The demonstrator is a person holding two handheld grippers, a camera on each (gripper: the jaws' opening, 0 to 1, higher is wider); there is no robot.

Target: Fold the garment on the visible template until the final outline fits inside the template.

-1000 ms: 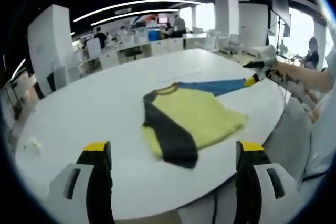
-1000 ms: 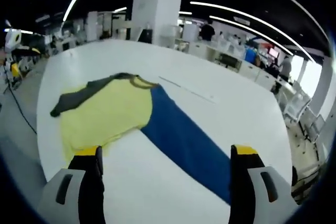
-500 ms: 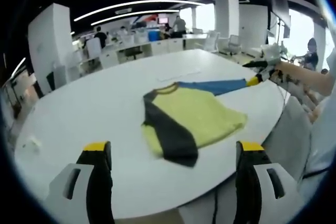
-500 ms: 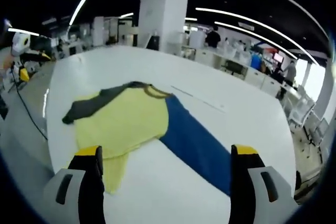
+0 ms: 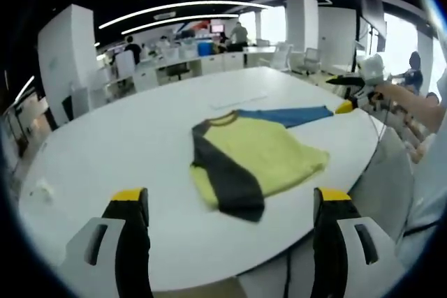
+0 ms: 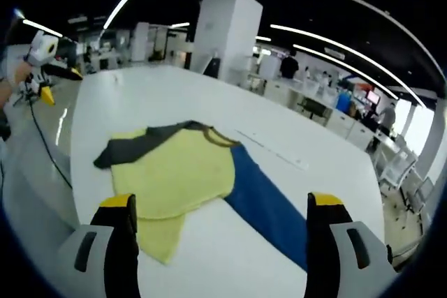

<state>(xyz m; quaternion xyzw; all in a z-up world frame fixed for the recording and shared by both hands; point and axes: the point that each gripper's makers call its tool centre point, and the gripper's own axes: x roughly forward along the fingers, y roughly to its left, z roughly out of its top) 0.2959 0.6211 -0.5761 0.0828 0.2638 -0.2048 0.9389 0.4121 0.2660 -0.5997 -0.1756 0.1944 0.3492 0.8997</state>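
One yellow garment (image 5: pixel 255 158) lies on one white table (image 5: pixel 126 144); both tongs, left (image 5: pixel 227 204) and right (image 6: pixel 220 207), spread, empty.

A large white desk (image 5: pixel 126 144) with a rounded edge lies ahead of me. On it rests a yellow shirt (image 5: pixel 258 155), its dark grey sleeve folded across the body and its blue sleeve (image 6: pixel 269 197) stretched flat. Beyond the collar lies a thin pale strip (image 6: pixel 272 151). A small pale object (image 5: pixel 43 188) sits well apart.
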